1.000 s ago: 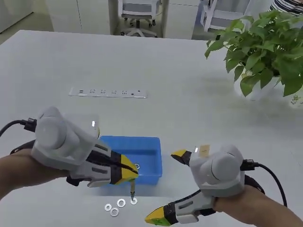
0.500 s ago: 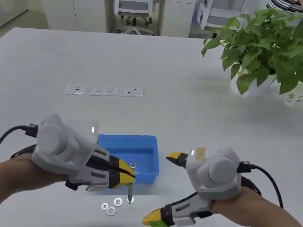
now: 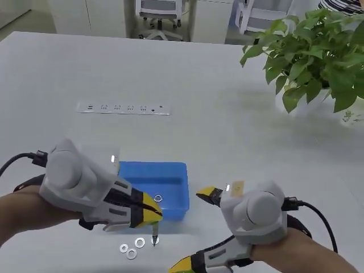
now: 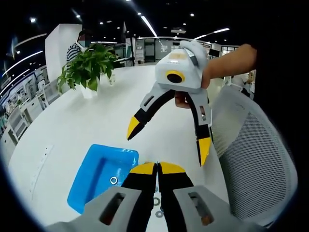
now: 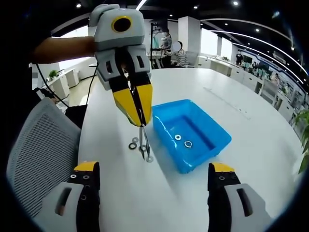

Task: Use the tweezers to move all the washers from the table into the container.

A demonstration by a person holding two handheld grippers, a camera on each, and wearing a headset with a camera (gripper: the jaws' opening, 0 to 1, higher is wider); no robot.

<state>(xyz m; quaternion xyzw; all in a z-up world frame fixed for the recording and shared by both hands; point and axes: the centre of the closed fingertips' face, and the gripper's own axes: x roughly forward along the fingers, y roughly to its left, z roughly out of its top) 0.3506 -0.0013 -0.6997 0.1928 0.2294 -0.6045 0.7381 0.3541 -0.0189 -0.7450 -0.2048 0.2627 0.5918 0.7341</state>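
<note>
Left gripper (image 3: 152,211), jaws pinched on the tweezers (image 5: 143,140), tips at the washers (image 3: 132,249) on the table (image 3: 227,114) beside the blue container (image 3: 170,166); right gripper (image 3: 193,229) jaws spread wide

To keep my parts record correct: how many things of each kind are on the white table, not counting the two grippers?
Small silver metal washers: 6 (4 on the white table, 2 in the container)
Blue plastic container: 1
Thin metal tweezers: 1
White power strip: 1
Green potted plant: 1
Total: 10
</note>
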